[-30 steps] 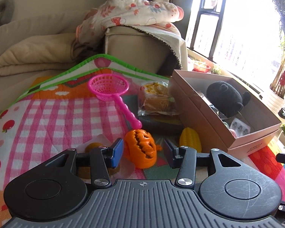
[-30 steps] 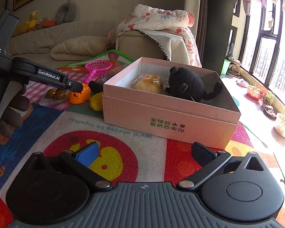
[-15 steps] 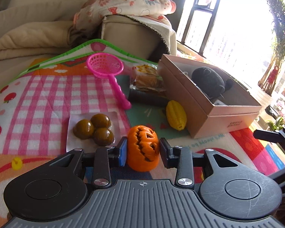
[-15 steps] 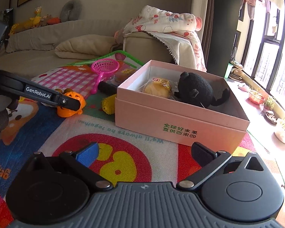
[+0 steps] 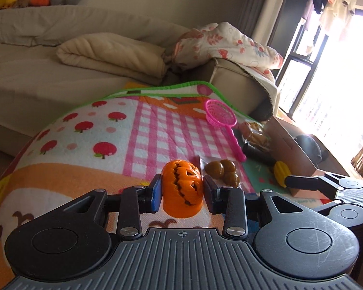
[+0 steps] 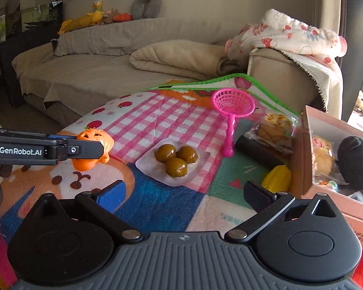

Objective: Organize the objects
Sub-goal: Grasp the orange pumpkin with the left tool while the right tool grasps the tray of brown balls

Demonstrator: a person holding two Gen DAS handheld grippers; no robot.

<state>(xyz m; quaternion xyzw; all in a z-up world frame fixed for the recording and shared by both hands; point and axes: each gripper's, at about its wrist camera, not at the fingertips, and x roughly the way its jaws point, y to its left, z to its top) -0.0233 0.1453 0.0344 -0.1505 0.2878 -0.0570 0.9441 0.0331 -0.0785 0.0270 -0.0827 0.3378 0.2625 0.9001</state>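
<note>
My left gripper [image 5: 182, 191] is shut on an orange jack-o'-lantern pumpkin toy [image 5: 182, 188] and holds it just above the play mat; it also shows in the right wrist view [image 6: 94, 151]. My right gripper [image 6: 182, 194] is open and empty, low over the mat. Ahead of it lie a packet of three brown balls [image 6: 175, 160], a pink toy net [image 6: 232, 111], a yellow corn toy [image 6: 277, 178], a wrapped bun [image 6: 273, 128] and a black tube [image 6: 259, 152]. The pink box [image 6: 300, 169] at right holds a black plush [image 6: 357, 162] and a wrapped bun.
A colourful play mat [image 5: 113, 145] covers the floor. A beige sofa [image 6: 109, 67] with a folded blanket and a floral quilt stands behind. Bright windows and plants are at the right [image 5: 338, 91].
My left gripper closed on the pumpkin, lifted it and carried it left, away from the box. My right gripper swung left from facing the box toward the mat items, still open.
</note>
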